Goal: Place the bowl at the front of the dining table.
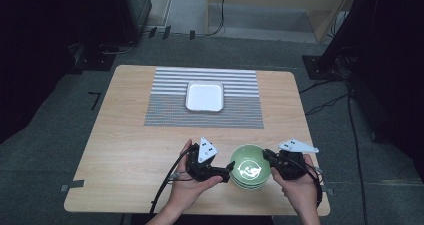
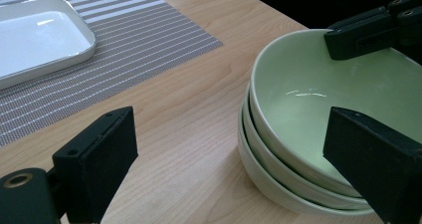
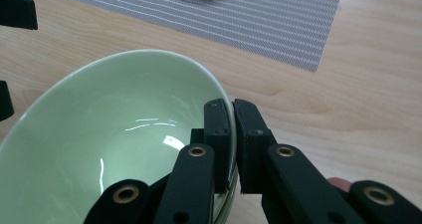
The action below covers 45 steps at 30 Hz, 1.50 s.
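Plainly pale green, glossy bowls (image 2: 298,109), stacked.

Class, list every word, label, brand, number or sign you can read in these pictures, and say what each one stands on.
No readable text anywhere.
Top bowl: a white mark shows inside it in the high view, too blurred to read, and it may be only glare.
White tray, striped mat, table: plain, no lettering.

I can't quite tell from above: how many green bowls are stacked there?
3, nested in one stack at the table's near edge: the top bowl, a middle bowl and a bottom bowl. More could be hidden inside the stack.
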{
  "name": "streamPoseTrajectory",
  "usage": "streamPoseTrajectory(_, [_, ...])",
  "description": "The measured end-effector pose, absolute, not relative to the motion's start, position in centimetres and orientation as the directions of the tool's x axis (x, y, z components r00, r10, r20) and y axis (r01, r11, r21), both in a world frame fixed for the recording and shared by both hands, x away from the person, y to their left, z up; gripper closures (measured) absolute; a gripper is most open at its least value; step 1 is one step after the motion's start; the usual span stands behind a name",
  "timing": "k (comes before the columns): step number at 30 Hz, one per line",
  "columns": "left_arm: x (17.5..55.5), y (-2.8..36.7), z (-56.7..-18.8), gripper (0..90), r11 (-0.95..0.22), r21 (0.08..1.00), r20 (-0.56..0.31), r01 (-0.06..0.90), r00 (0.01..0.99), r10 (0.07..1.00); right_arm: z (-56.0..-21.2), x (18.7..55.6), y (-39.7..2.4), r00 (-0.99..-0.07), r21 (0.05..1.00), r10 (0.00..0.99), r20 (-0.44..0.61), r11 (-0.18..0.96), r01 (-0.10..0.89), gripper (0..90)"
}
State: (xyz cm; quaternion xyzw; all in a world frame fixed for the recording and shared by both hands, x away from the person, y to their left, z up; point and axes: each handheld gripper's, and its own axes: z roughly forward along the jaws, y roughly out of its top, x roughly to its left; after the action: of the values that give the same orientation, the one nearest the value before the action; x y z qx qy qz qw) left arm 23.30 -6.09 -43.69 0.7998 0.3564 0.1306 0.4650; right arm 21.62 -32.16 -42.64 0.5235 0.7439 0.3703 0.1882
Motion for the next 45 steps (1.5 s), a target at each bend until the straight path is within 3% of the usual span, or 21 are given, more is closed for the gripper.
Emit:
streamPoseTrajectory(4, [23.0,-6.2,-43.6,6.6,-0.326,0.837,-0.110,0.440,0.718,0.687,-43.2,21.6,-32.6,-0.422,0.801,0.901,0.104,0.176,0.573,86.9])
streamPoseTrajectory(10, [23.1,-6.1,-43.6,6.6,-0.321,0.837,-0.114,0.443,0.716,0.689,-43.0,20.7,-31.8,-0.448,0.877,0.893,-0.051,0.254,0.408,87.0])
streamPoseTrajectory(13, [23.1,-6.0,-43.6,6.6,-0.319,0.838,-0.115,0.442,0.715,0.689,-42.5,21.0,-31.8,-0.427,0.850,0.904,0.001,0.224,0.477,85.1])
streamPoseTrajectory(17, [23.0,-5.8,-43.5,6.6,-0.325,0.839,-0.106,0.437,0.717,0.689,-42.3,21.3,-32.2,-0.392,0.807,0.918,0.055,0.190,0.559,75.7])
streamPoseTrajectory(23, [23.1,-5.8,-43.5,7.2,-0.325,0.840,-0.102,0.435,0.715,0.692,-43.0,21.8,-31.6,-0.393,0.776,0.918,0.058,0.206,0.596,80.3])
streamPoseTrajectory(25, [23.1,-5.8,-43.6,8.1,-0.325,0.840,-0.101,0.434,0.714,0.693,-43.3,21.7,-31.3,-0.393,0.776,0.920,0.017,0.235,0.585,83.2])
streamPoseTrajectory(27, [23.1,-5.9,-43.7,14.9,-0.321,0.841,-0.098,0.436,0.706,0.702,-43.4,21.7,-31.3,-0.408,0.777,0.913,-0.013,0.266,0.571,84.1])
streamPoseTrajectory(38, [22.9,-7.2,-44.3,16.5,-0.316,0.845,-0.106,0.432,0.714,0.692,-42.9,20.8,-31.2,-0.461,0.847,0.877,-0.132,0.342,0.407,84.5])
streamPoseTrajectory(45, [23.0,-8.5,-44.0,34.1,-0.293,0.852,-0.112,0.434,0.698,0.708,-42.1,20.1,-31.4,-0.427,0.887,0.894,-0.136,0.301,0.349,84.4])
